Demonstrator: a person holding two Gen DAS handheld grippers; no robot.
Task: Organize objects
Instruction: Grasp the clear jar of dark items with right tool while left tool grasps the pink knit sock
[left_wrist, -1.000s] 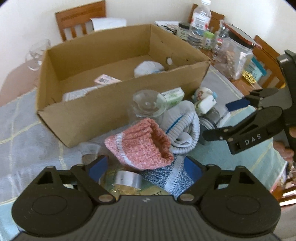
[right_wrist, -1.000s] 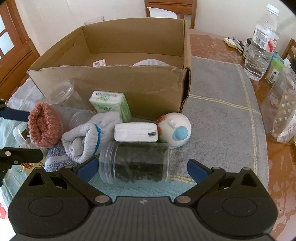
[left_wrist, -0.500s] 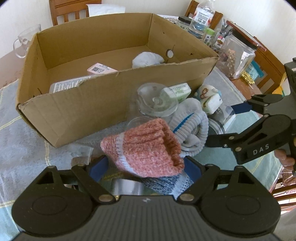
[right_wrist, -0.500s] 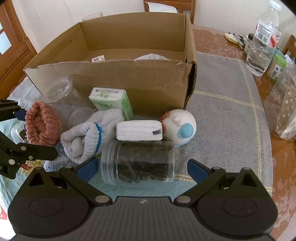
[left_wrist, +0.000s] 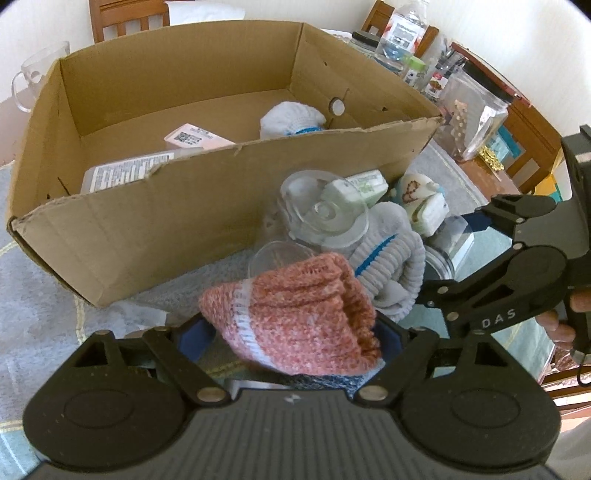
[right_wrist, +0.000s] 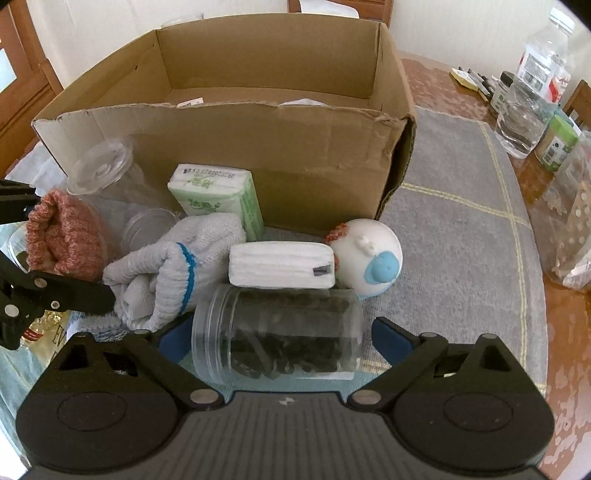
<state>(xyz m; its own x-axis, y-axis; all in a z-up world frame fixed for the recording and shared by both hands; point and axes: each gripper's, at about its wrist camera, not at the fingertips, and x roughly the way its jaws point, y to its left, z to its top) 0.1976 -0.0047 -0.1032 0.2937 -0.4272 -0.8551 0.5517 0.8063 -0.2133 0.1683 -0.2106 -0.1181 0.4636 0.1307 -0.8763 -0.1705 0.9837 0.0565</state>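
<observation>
Socks, jars and tissue packs are sitting heaped in front of the cardboard box (left_wrist: 155, 229), and both tongs are working at that pile. The left gripper (left_wrist: 291, 332) is hanging with its blue pads on either side of the rolled pink sock (left_wrist: 295, 314); the sock is filling the gap between them, yet I cannot tell whether the pads are actually squeezing it or just framing it. Just ahead of those fingers and a little right, the grey sock with the blue stripe (left_wrist: 388, 269) is lying against a clear glass lid (left_wrist: 325, 214), with the box wall rising straight behind.

Over on the right gripper (right_wrist: 275, 334), the jaws are spread wide around the clear jar of dark pieces (right_wrist: 277, 332), which is lying on its side between the pads, and a visible gap is showing at the right pad, so nothing is gripped. Directly beyond that jar, a white tissue pack (right_wrist: 280, 264) is resting on top of it, the round white toy with the blue nose (right_wrist: 369, 251) is sitting just right of that, and the green tissue pack (right_wrist: 218, 199) is leaning near the box. Inside the box, far ahead of the left tongs, a white sock (left_wrist: 291, 120) is lying near the right wall.
</observation>
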